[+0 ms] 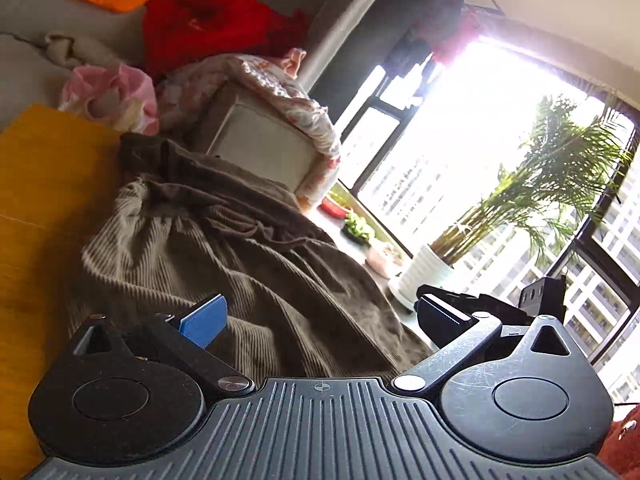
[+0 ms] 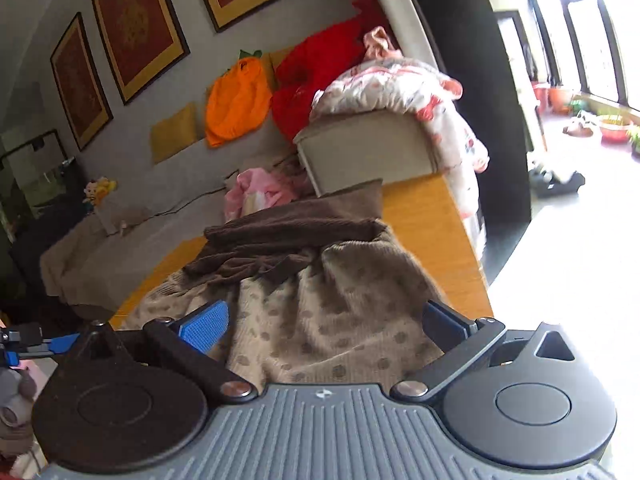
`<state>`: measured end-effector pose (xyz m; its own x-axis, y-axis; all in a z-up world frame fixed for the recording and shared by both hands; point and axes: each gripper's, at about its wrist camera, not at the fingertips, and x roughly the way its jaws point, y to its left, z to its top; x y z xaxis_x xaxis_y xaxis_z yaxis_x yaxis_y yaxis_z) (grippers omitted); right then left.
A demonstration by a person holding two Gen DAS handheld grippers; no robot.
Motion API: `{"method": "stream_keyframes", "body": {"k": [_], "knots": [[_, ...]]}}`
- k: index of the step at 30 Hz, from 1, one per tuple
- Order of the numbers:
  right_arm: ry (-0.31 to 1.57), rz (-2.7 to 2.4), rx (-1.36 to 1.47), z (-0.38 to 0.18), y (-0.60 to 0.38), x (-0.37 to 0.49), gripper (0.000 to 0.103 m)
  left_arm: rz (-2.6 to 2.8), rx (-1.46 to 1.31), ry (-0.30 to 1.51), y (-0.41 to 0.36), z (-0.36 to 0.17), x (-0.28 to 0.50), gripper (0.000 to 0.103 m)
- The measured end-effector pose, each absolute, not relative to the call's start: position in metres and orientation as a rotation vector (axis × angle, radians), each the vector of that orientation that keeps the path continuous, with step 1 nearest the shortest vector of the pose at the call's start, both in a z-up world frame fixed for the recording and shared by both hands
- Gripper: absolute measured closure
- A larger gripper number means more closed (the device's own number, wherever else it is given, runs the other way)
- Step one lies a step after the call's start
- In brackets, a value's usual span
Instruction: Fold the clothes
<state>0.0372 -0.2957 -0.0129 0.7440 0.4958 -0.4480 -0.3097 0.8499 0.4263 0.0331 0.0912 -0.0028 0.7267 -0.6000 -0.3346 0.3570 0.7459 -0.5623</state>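
Note:
A brown corduroy garment [image 1: 240, 248] with a dotted beige lining lies crumpled on a yellow-orange table [image 1: 36, 200]. My left gripper [image 1: 320, 320] is open just above its near part, the blue pads [image 1: 204, 320] wide apart, nothing between them. In the right wrist view the same garment [image 2: 312, 280] lies on the table [image 2: 432, 232], its dark brown part folded over the dotted beige part. My right gripper [image 2: 324, 324] is open over the beige part, pads [image 2: 204, 326] wide apart and empty.
A beige sofa armrest [image 1: 260, 144] draped with a floral quilt [image 2: 420, 92] stands behind the table. Pink cloth [image 1: 112, 96], red cloth [image 1: 208, 20] and an orange cushion [image 2: 236, 100] lie on the sofa. A potted palm [image 1: 540, 200] stands by the window.

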Motion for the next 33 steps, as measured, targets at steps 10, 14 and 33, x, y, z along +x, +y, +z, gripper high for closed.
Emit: {"method": "stream_keyframes", "body": {"k": [10, 14, 33], "knots": [[0.677, 0.487, 0.376, -0.05, -0.267, 0.073, 0.0, -0.161, 0.082, 0.551, 0.09, 0.0, -0.025, 0.0], [0.668, 0.499, 0.419, -0.053, -0.274, 0.072, 0.0, -0.069, 0.318, 0.604, 0.078, -0.012, -0.038, 0.0], [0.643, 0.512, 0.471, -0.055, -0.283, 0.069, 0.0, 0.328, 0.607, 0.261, 0.072, 0.015, -0.074, 0.0]]}}
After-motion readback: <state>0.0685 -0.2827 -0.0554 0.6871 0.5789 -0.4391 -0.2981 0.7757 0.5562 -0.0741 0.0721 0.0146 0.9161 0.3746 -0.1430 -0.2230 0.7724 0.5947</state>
